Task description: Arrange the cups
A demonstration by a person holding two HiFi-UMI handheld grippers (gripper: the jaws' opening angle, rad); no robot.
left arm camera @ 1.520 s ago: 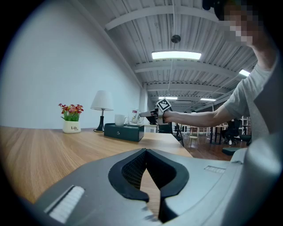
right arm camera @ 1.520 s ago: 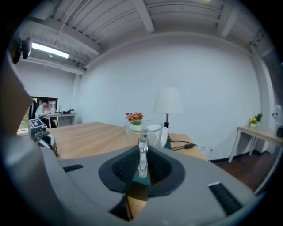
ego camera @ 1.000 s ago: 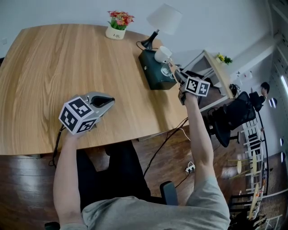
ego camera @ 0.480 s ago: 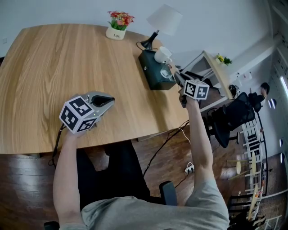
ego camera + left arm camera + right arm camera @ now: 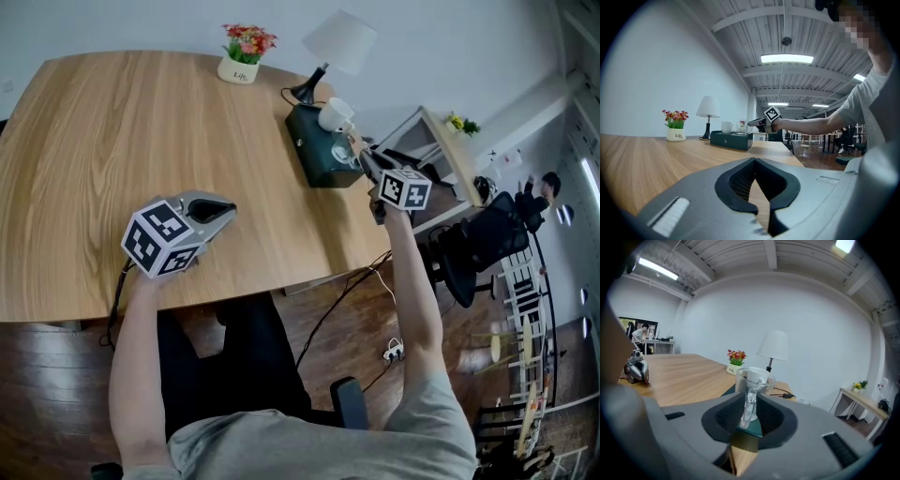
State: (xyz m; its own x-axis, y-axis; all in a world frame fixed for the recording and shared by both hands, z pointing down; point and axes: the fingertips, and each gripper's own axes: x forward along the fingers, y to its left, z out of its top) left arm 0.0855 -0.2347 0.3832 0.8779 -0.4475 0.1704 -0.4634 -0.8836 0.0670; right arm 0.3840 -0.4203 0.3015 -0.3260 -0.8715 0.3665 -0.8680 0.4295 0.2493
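A clear glass cup (image 5: 754, 383) with a handle stands upright on a dark green box (image 5: 314, 155) at the table's far right. A white cup (image 5: 330, 114) stands just behind it on the same box. My right gripper (image 5: 364, 161) reaches the glass cup (image 5: 347, 152) from the side. Its jaws are opening, and the glass handle (image 5: 749, 408) stands between them with a small gap to each pad. My left gripper (image 5: 223, 208) hovers low over the table's near middle, shut and empty. In the left gripper view both cups (image 5: 733, 127) show far off.
A lamp (image 5: 339, 45) stands behind the box, with a flower pot (image 5: 246, 54) to its left. The table (image 5: 112, 141) ends just right of the box, above a low shelf (image 5: 441, 155) and an office chair (image 5: 483, 239). Cables hang below the near edge.
My right gripper has rolled a little at the glass cup, its marker cube tipping over. The cups, the box and my left gripper have stayed where they were.
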